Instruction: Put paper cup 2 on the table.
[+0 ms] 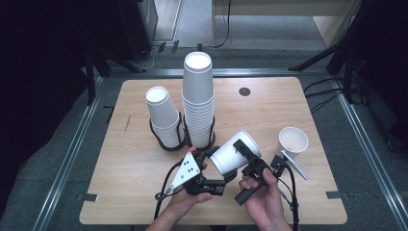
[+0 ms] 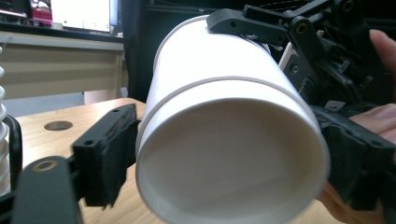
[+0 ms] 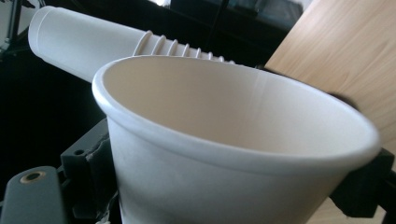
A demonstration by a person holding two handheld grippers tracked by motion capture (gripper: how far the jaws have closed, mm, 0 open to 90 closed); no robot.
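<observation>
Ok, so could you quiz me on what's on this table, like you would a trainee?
1. How many stacks of paper cups stand in the black holders? A) one B) two C) four
2. True or false: the cup between the left gripper and the right gripper is resting on the table.
3. In the high view, which is taller, the left stack or the right stack?

Key: 1 B. 2 False: the cup is held on its side, up off the wood. 3 The right stack.
</observation>
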